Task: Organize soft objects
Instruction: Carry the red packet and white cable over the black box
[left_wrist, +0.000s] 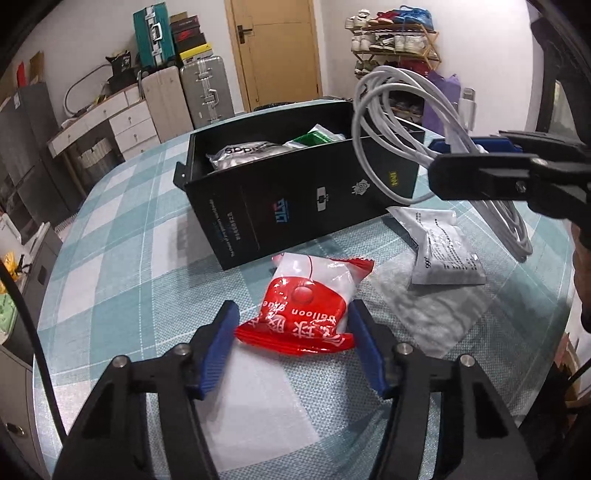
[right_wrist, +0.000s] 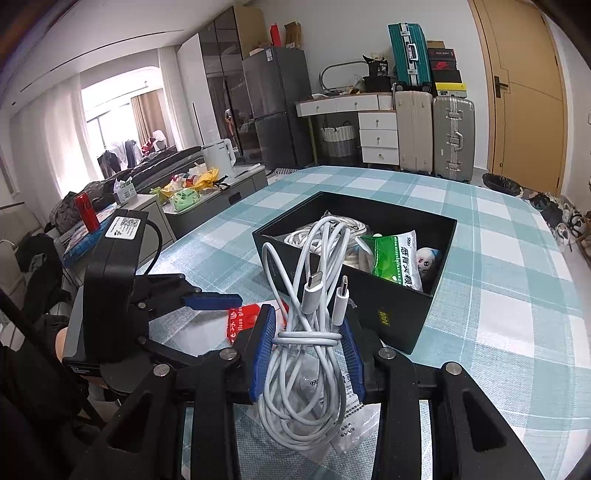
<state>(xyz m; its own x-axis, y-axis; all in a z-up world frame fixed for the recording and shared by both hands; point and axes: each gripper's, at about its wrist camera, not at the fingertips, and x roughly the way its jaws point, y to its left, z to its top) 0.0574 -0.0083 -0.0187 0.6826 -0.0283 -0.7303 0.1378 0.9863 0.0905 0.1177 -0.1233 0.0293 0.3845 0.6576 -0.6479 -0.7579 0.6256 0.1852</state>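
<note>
The right gripper (right_wrist: 308, 354) pinches a coiled white cable (right_wrist: 306, 332) above the table, near the black box (right_wrist: 399, 317). The left gripper (left_wrist: 291, 347), fingers spread, straddles a red-and-white packet (left_wrist: 306, 306) on the checked tablecloth (left_wrist: 122, 258)

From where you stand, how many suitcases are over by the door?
3: a teal suitcase perched on top, a beige suitcase below it, and a silver suitcase beside the beige one, nearest the door. Others could be hidden behind.

Both wrist views close, low over table (left_wrist: 110, 258); both share black box (left_wrist: 295, 206).
</note>
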